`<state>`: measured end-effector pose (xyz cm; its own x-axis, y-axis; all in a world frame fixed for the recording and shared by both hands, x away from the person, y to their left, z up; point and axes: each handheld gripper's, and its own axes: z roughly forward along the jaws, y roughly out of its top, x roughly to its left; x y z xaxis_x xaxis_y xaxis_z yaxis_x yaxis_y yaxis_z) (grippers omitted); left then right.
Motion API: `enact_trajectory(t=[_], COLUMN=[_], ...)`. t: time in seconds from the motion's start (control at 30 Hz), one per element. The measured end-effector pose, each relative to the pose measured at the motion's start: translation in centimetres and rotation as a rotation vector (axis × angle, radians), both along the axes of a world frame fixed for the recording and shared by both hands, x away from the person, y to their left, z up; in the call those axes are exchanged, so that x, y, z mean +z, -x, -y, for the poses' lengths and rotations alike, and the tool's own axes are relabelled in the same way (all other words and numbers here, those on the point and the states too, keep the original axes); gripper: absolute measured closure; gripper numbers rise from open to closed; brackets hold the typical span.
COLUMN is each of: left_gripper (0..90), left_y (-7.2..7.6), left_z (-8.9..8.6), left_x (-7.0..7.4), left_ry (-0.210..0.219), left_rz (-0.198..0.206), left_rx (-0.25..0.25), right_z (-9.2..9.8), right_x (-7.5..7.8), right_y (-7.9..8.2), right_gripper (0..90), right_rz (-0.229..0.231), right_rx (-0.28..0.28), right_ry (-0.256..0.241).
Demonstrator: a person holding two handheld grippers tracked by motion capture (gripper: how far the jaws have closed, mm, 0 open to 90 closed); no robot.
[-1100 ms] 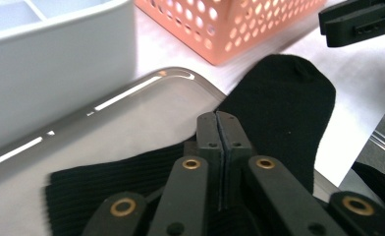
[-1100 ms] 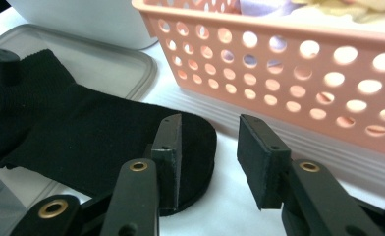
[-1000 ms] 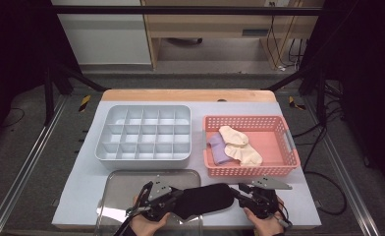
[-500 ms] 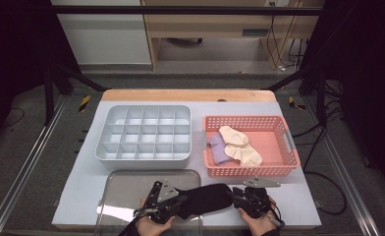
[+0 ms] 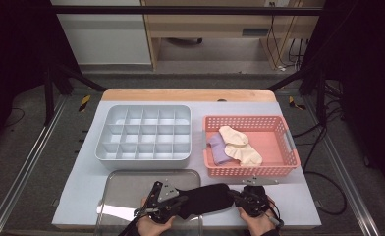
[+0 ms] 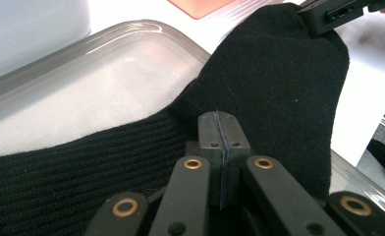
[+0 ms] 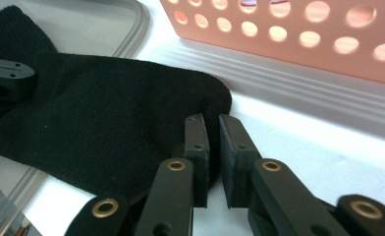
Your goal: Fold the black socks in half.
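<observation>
Socks remain unsorted: my left gripper point(image 6: 220, 147) pinches the black knitted sock point(image 5: 207, 199) over the clear plastic tray point(image 5: 131, 182); my right gripper's point(image 7: 212, 147) jaws stand slightly spread at its toe, the grey compartment box point(image 5: 144, 132) unfilled.

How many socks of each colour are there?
Black sock: 1
Cream sock: 1
Purple sock: 1
Total: 3
</observation>
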<state>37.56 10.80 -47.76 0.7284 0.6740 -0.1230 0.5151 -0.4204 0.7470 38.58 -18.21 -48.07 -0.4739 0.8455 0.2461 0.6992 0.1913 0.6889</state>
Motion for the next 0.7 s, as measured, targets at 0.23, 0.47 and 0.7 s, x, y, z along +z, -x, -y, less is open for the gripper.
enact_trajectory(t=[0.23,0.47,0.7], left_gripper=[89.4,89.3,89.4], left_y=[-0.1,-0.2,-0.1], left_z=[0.1,0.0,-2.6], left_x=[0.1,0.3,2.3], left_ry=[0.002,0.02,0.068], left_rz=[0.0,-0.014,0.022], left_rx=[0.005,0.005,0.053], right_z=[0.1,-1.3,-2.0], right_x=[2.4,4.8,5.4], right_y=[0.8,1.6,1.8], right_gripper=[83.8,84.0,84.1], right_rz=[0.079,0.166,0.18], right_rx=[0.027,0.117,0.139], right_ry=[-0.063,-0.117,-0.119])
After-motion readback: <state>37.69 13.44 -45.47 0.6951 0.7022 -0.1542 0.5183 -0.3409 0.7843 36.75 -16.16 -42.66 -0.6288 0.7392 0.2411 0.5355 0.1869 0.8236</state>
